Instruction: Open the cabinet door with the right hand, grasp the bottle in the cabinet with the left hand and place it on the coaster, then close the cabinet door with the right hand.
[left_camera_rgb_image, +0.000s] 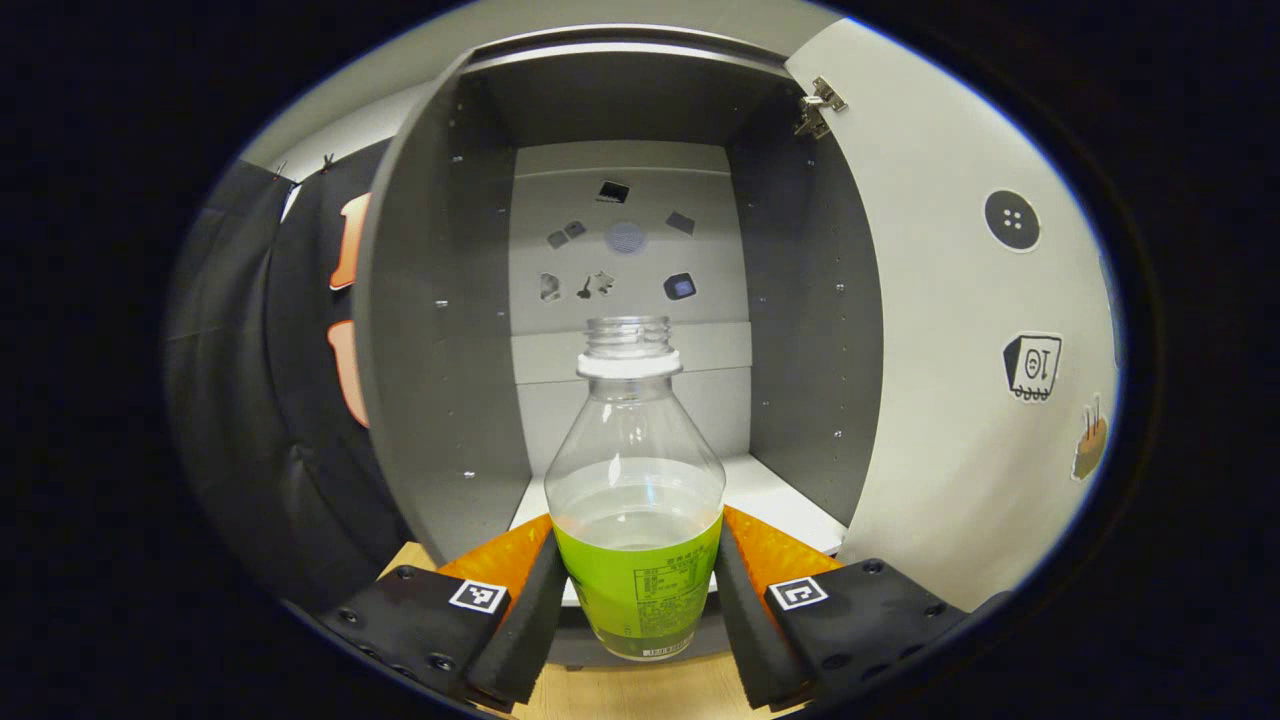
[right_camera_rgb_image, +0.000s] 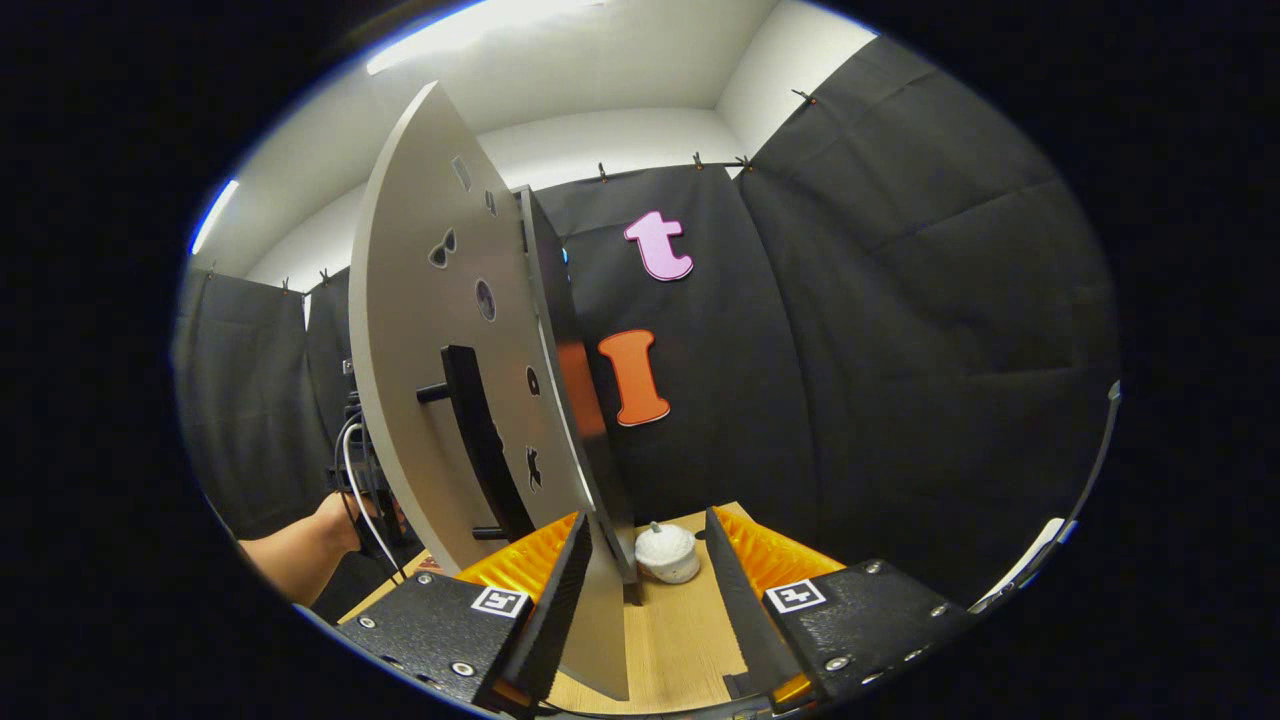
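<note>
So in the left gripper view the left gripper (left_camera_rgb_image: 637, 580) has the bottle (left_camera_rgb_image: 636, 500) sitting right between its two fingers, and both black pads look pressed against the green label, one on each side. It's clamped on it, basically. The bottle is upright, capless, clear on top with a little liquid visible above the label, and a white ring under the threaded neck. It sits at the front edge of the cabinet (left_camera_rgb_image: 440, 330), just ahead of the white bottom shelf (left_camera_rgb_image: 790, 500); whether its base touches anything is hard to tell, since the bottom sits low between the fingers over the wooden worktop (left_camera_rgb_image: 640, 695).

The cabinet door (left_camera_rgb_image: 960, 330) is swung wide open to the right of the bottle, hinge (left_camera_rgb_image: 820, 105) at the top, a few stickers on its inner face.

Over in the right gripper view, the right gripper (right_camera_rgb_image: 640, 580) is spread apart, holding nothing. The door's (right_camera_rgb_image: 430, 330) free edge hangs between its fingers, closer to the left one, though actual contact can't be made out. The black door handle (right_camera_rgb_image: 478, 440) sits on the door's outer face, left of that edge. A small white lidded object (right_camera_rgb_image: 667, 552) rests on the worktop (right_camera_rgb_image: 680, 630) just past the door edge. A forearm (right_camera_rgb_image: 300, 550) shows left of the door.
</note>
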